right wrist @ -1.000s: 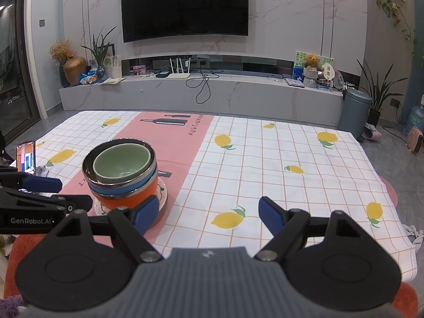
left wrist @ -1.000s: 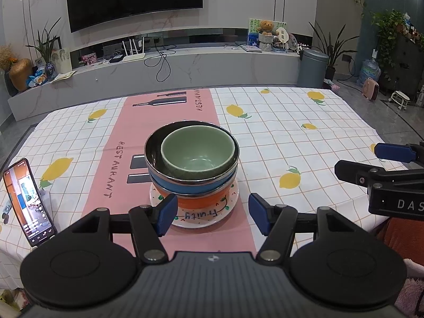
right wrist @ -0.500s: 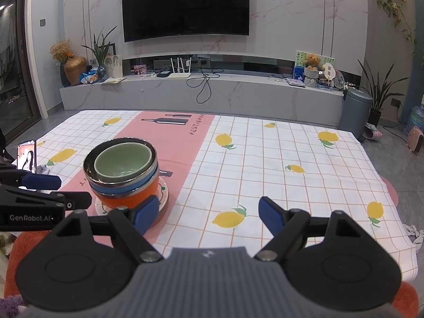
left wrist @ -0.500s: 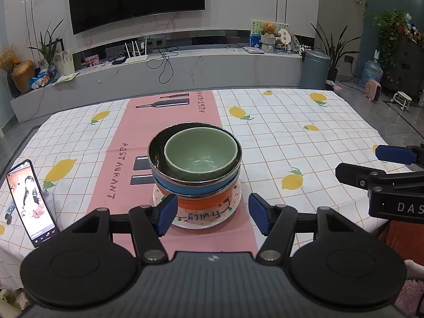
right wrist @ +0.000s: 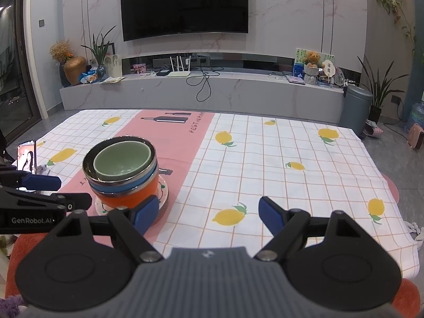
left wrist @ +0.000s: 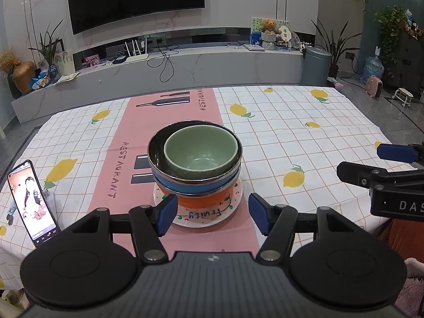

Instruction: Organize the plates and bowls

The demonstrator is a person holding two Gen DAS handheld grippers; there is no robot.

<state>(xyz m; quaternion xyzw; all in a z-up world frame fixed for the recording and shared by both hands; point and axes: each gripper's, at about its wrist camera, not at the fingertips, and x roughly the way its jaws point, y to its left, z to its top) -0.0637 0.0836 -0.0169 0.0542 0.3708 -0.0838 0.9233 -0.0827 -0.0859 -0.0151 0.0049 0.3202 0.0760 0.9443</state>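
With both grippers' jaws standing apart and holding nothing, the pale green ceramic bowl [left wrist: 200,151] is sitting nested atop the steel, blue and orange bowls on the white "Fruity" plate [left wrist: 201,216], seemingly for compact storage.

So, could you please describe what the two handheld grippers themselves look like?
Both match. The left gripper and the right gripper each have black angular linkage arms with silver pivot screws, blue fingertip pads, two round black discs and a ribbed grey centre body. White lettering marks their sides: GenRobot.AI on the left, DAS on the right. No cables visible.
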